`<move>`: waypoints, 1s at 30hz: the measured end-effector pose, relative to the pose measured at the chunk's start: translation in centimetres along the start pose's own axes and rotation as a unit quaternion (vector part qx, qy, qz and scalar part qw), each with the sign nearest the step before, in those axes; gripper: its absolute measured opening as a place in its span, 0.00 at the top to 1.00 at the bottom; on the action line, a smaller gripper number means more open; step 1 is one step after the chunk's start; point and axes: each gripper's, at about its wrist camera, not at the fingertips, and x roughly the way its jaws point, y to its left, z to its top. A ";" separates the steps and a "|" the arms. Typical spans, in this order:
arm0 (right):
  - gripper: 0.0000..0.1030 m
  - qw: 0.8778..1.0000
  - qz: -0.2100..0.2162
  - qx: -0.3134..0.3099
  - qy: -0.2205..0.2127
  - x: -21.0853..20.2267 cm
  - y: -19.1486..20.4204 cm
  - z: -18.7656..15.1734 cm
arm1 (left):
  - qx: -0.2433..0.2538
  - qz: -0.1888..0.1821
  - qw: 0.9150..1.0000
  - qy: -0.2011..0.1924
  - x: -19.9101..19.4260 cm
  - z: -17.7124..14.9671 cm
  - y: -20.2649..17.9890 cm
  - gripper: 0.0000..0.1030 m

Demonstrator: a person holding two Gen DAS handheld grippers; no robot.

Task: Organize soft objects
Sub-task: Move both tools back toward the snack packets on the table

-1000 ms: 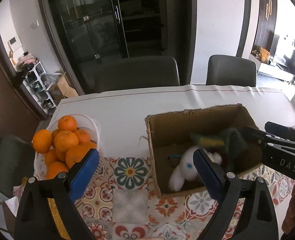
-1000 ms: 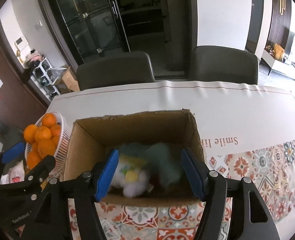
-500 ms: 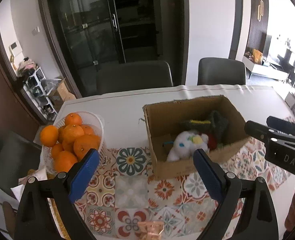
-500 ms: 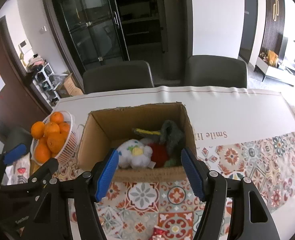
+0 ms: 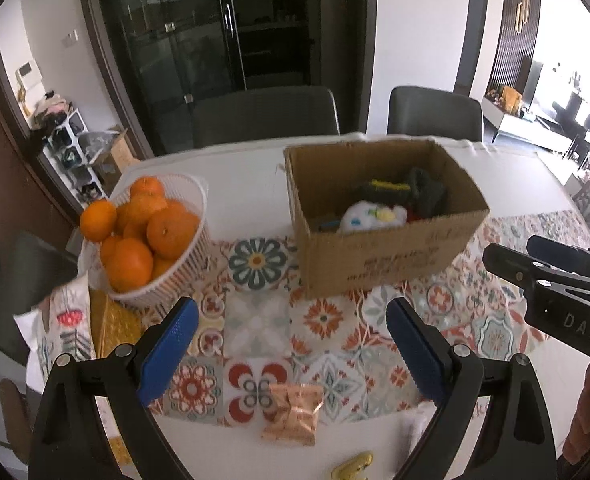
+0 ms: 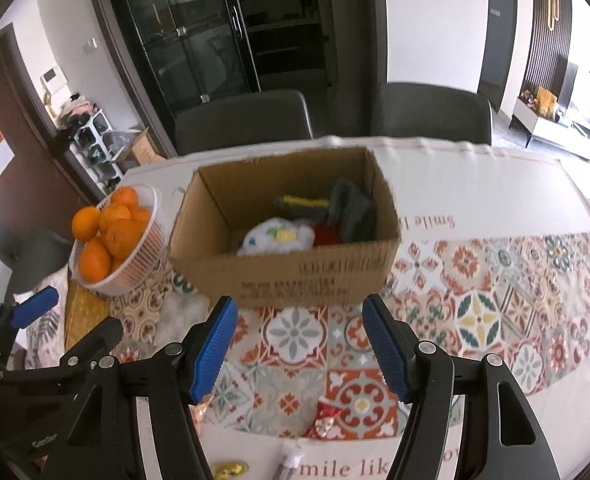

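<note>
Toys (image 6: 277,237) heaped in cardboard box (image 6: 315,276)

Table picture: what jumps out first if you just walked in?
Probably the white basket piled with bright oranges near the table's left edge. Right of it sits an open cardboard box holding soft toys, with a white plush in front. Both stand on a colourful patterned cloth, with two open blue-tipped grippers, left gripper and right gripper, hovering closer.
</note>
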 end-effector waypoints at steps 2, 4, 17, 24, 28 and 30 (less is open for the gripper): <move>0.36 1.000 0.001 0.002 0.009 0.3 0.0 -0.9 | -0.006 -0.001 1.000 0.008 0.3 -0.8 0.1 0.07; 0.36 1.000 0.002 0.006 0.019 0.5 0.0 -1.6 | -0.010 -0.002 1.000 0.021 0.7 -1.7 0.3 0.07; 0.36 0.996 -0.008 0.013 0.083 3.7 -0.2 -6.8 | 0.000 -0.004 0.995 0.099 4.4 -6.3 0.2 0.07; 0.36 0.992 -0.013 0.025 0.125 6.2 -0.7 -9.1 | 0.006 -0.013 0.988 0.156 7.7 -8.7 -0.3 0.07; 0.36 0.988 -0.021 0.031 0.153 7.7 -1.0 -10.5 | 0.005 -0.018 0.983 0.180 9.2 -10.0 -0.6 0.07; 0.36 0.986 -0.023 0.034 0.163 8.3 -1.2 -11.0 | 0.005 -0.019 0.982 0.189 9.8 -10.5 -0.7 0.07</move>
